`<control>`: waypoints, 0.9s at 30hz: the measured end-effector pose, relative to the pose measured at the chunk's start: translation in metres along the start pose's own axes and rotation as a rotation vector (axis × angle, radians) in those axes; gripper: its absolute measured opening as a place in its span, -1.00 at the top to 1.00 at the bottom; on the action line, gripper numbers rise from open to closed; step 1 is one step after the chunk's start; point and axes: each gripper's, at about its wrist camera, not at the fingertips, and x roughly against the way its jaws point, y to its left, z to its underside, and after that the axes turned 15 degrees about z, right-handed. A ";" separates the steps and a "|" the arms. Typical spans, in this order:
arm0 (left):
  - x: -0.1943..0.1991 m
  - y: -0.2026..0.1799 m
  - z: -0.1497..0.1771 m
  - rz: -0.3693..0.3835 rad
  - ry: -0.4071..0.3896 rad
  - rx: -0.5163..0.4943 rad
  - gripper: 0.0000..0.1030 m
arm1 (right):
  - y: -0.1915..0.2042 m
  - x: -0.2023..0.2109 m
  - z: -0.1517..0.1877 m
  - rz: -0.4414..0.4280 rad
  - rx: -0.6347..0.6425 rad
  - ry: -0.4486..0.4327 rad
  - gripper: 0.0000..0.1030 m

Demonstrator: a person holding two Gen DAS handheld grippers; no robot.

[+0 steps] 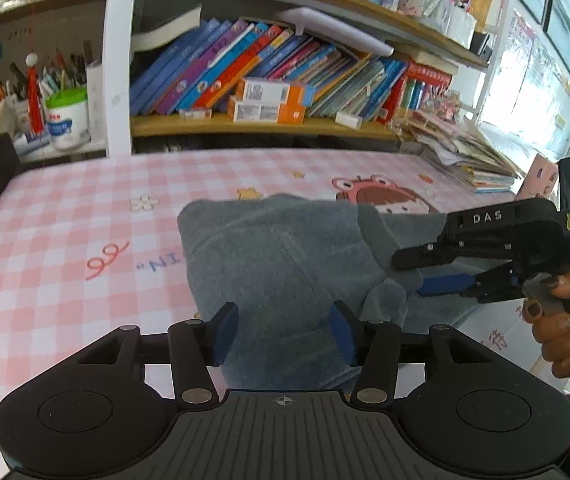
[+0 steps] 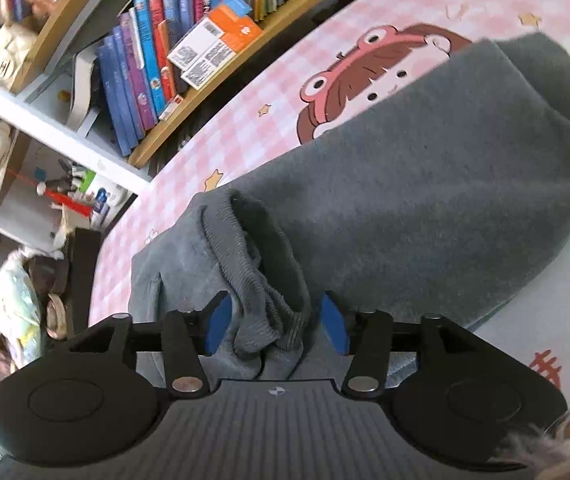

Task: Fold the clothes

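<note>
**Grey garment on the pink checked cloth, both jaws parted**

We see the grey garment (image 1: 285, 256) lying in a soft, partly folded heap on the desk (image 1: 65, 220), which is covered by a pink-and-white checked cloth printed with a cartoon girl in a frog hat (image 2: 365, 80). The garment sits toward the near, right part of the surface, and its far edge overlaps the lower part of that cartoon print. A ribbed cuff or hem (image 2: 253, 264) is bunched up at the near end of the fabric.

Our left hand-held gripper (image 1: 283, 334) hangs over the near edge of the garment with its blue pads standing moderately apart; grey fabric shows in the gap, but the pads do not press on it. Our right hand-held gripper (image 2: 275, 322) is likewise parted to a middling width, and the ribbed cuff lies between its blue pads; we see a gap on either side of the cloth, so it is not clamped. In the left wrist view the right hand-held gripper comes in from the right side, low over the garment, with the person's hand (image 1: 557, 320) wrapped around its handle and trigger.

Behind the desk stands a shelf unit packed with leaning books (image 1: 253, 68), with two orange-and-white boxes (image 1: 273, 100) in front of them. To the left a green-lidded tub (image 1: 67, 120) sits among pens, and a stack of papers (image 1: 465, 152) rests at the desk's far right corner.
</note>
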 end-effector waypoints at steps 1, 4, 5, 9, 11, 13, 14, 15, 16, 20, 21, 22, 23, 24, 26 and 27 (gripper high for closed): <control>0.001 -0.001 -0.001 -0.001 -0.008 -0.008 -0.22 | 0.002 0.003 0.001 0.005 0.019 -0.009 -0.02; 0.001 -0.006 -0.004 0.006 -0.039 -0.031 -0.38 | 0.004 0.013 0.006 0.020 0.067 -0.035 -0.11; -0.001 -0.008 -0.006 0.010 -0.046 -0.032 -0.42 | 0.003 0.017 0.007 0.027 0.077 -0.043 -0.16; -0.010 -0.015 -0.011 0.037 -0.055 -0.037 -0.48 | -0.013 0.030 0.006 0.067 0.061 -0.073 -0.23; -0.016 -0.020 -0.012 0.051 -0.050 -0.047 -0.49 | -0.023 0.034 0.005 0.086 0.035 -0.082 -0.23; -0.021 -0.025 -0.013 0.062 -0.045 -0.057 -0.52 | -0.034 0.038 0.004 0.100 0.011 -0.084 -0.23; -0.024 -0.028 -0.014 0.066 -0.043 -0.062 -0.54 | -0.038 0.039 0.004 0.107 0.000 -0.085 -0.23; -0.027 -0.031 -0.014 0.070 -0.038 -0.066 -0.54 | -0.043 0.041 0.003 0.112 -0.009 -0.085 -0.23; -0.030 -0.034 -0.015 0.073 -0.033 -0.070 -0.55 | -0.048 0.042 0.002 0.116 -0.017 -0.086 -0.23; -0.042 -0.050 -0.017 0.081 -0.013 -0.089 -0.59 | -0.068 0.051 -0.004 0.140 -0.063 -0.109 -0.23; -0.044 -0.054 -0.018 0.080 -0.012 -0.093 -0.60 | -0.075 0.053 -0.006 0.151 -0.083 -0.117 -0.23; -0.047 -0.058 -0.019 0.078 -0.012 -0.096 -0.63 | -0.084 0.054 -0.008 0.164 -0.111 -0.123 -0.22; -0.049 -0.063 -0.019 0.076 -0.016 -0.097 -0.65 | -0.092 0.056 -0.010 0.175 -0.140 -0.127 -0.21; -0.052 -0.067 -0.020 0.074 -0.019 -0.098 -0.65 | -0.100 0.057 -0.013 0.179 -0.165 -0.128 -0.19; -0.057 -0.076 -0.021 0.069 -0.021 -0.096 -0.66 | -0.118 0.058 -0.019 0.183 -0.210 -0.123 -0.15; -0.061 -0.080 -0.022 0.065 -0.020 -0.095 -0.66 | -0.126 0.058 -0.023 0.183 -0.228 -0.116 -0.12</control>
